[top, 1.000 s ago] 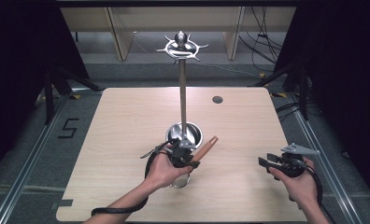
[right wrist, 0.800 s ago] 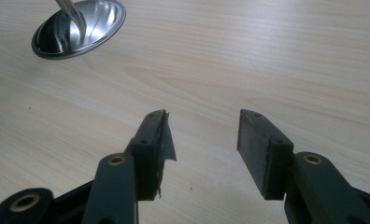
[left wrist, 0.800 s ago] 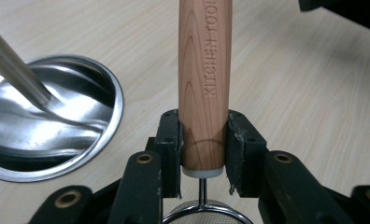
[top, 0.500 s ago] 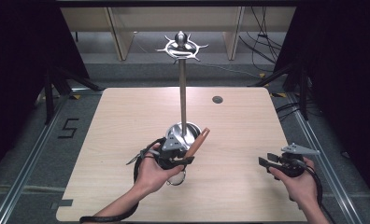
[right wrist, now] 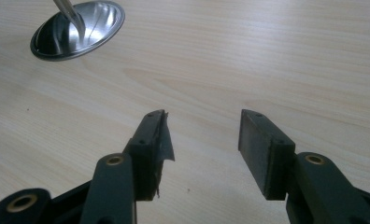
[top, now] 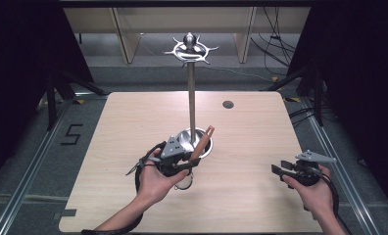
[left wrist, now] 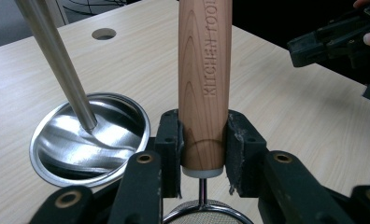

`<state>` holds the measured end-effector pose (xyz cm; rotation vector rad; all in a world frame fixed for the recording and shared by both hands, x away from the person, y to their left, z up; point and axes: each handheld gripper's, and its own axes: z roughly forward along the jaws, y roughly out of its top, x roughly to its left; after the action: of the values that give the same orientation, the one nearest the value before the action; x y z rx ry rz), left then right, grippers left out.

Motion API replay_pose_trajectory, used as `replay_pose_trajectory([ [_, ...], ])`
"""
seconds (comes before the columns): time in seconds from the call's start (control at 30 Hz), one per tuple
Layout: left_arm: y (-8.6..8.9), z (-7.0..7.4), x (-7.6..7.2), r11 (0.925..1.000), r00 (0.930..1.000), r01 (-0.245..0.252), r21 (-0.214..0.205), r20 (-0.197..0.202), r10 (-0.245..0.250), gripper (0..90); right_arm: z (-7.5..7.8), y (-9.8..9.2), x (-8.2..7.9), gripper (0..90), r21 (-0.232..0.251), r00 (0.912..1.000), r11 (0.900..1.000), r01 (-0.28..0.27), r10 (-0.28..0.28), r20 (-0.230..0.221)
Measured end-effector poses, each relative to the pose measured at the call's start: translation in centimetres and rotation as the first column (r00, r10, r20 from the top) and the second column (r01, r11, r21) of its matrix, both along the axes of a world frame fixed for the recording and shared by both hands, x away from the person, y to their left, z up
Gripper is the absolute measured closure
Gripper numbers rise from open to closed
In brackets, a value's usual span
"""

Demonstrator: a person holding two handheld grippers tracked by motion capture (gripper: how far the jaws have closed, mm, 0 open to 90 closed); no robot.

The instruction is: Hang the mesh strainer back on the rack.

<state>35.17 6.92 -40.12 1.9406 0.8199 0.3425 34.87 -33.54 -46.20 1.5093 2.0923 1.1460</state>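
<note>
My left gripper (top: 188, 164) is shut on the wooden handle (left wrist: 204, 84) of a small mesh strainer, whose round wire head (left wrist: 206, 212) shows below the jaws in the left gripper view. The handle (top: 202, 142) tilts up and to the right, just in front of the steel stand's dish base (top: 194, 142). A tall steel pole (top: 191, 98) rises from that base to a ring of hooks (top: 190, 49). My right gripper (top: 278, 170) is open near the table's front right, above bare wood, with nothing between its fingers (right wrist: 151, 140).
The wooden table (top: 133, 127) has a small round hole (top: 228, 104) at the back right. Dark curtains and frame rails flank the table. The stand's dish base (right wrist: 78, 28) lies far left in the right gripper view.
My left gripper has lifted the strainer and tipped its handle more upright, closer to the stand's base. The right gripper has stayed in place.
</note>
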Motion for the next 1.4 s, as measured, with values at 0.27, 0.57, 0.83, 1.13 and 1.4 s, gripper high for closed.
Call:
replay_pose_trajectory([
  [0.27,0.3,0.6,0.0,0.9997,0.9995,-0.018,-0.013,0.027,0.019,68.4,0.0,-0.1,0.1,52.0,-0.01,0.9999,0.9999,-0.002,0.002,0.011],
  [0.57,0.9,1.3,0.1,0.9985,0.9975,-0.044,-0.033,0.054,0.046,68.4,0.0,0.0,0.0,51.7,0.005,1.0,1.0,0.001,-0.001,-0.002],
  [0.83,1.2,1.8,0.0,0.9961,0.9949,-0.061,-0.063,0.076,0.066,68.4,0.1,-0.4,0.1,51.3,-0.034,0.9996,0.9993,-0.013,0.014,0.026],
  [1.13,1.6,2.5,0.0,0.9932,0.9932,-0.064,-0.097,0.09,0.073,68.4,-0.1,-0.3,0.2,50.4,-0.008,0.9991,0.9999,-0.013,0.014,0.041],
  [1.4,2.0,3.3,0.0,0.9899,0.9905,-0.072,-0.122,0.108,0.086,68.4,0.1,-0.1,-0.1,50.4,-0.012,0.9998,0.9999,0.005,-0.005,0.02],
])
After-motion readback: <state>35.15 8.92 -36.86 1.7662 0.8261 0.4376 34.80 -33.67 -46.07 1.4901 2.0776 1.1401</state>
